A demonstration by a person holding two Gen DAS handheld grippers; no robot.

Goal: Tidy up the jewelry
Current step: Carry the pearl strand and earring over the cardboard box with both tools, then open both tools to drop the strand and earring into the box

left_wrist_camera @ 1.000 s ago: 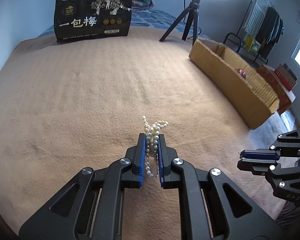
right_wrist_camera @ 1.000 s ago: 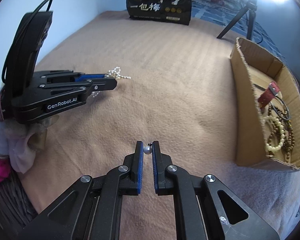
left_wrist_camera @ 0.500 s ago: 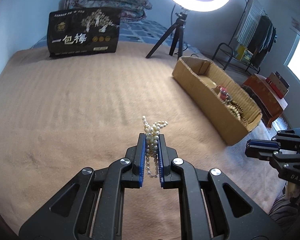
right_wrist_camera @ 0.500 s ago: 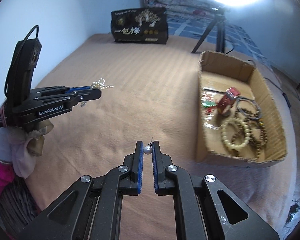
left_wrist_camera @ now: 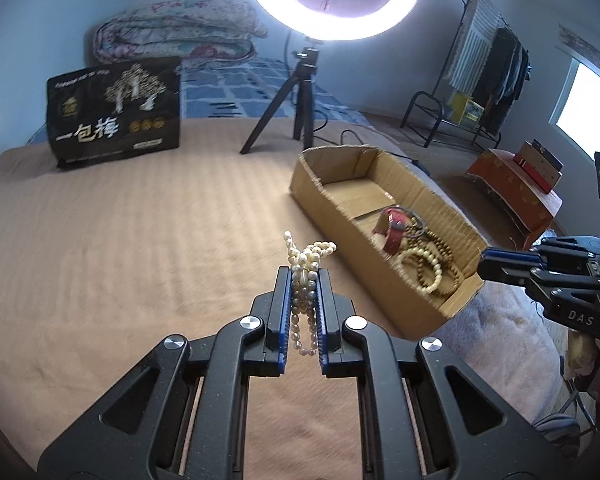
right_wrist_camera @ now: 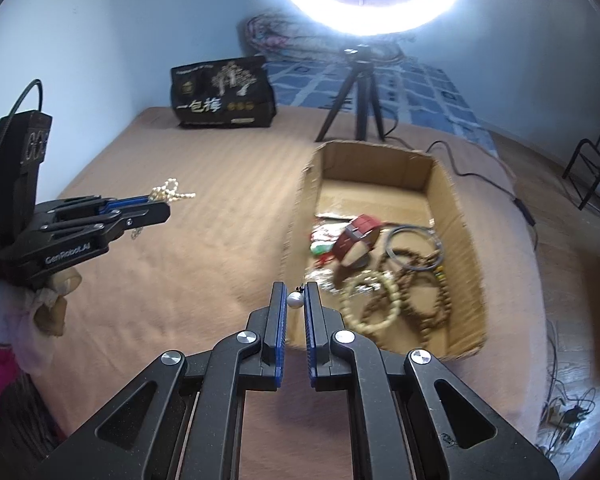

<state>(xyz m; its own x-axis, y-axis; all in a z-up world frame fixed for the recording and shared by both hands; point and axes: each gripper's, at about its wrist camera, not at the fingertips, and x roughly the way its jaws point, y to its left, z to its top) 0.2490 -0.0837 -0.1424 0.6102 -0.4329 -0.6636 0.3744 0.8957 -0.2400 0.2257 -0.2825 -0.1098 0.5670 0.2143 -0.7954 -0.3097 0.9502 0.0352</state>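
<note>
Both grippers have lifted toward the cardboard box (right_wrist_camera: 456,208): left gripper (left_wrist_camera: 304,276) clamps a pearl strand (left_wrist_camera: 303,264), right gripper (right_wrist_camera: 295,294) pinches a single pearl (right_wrist_camera: 295,300), ready for dropping in.

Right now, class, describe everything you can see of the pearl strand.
The pearl strand is a string of small cream-white beads, glossy, bunched into several loops. The left gripper is shut on it, the blue pads pressing its sides. One loop and a loose end stick out past the fingertips; the rest hangs between the jaws. It is held in the air above the tan blanket, left of the cardboard box, touching neither.
</note>
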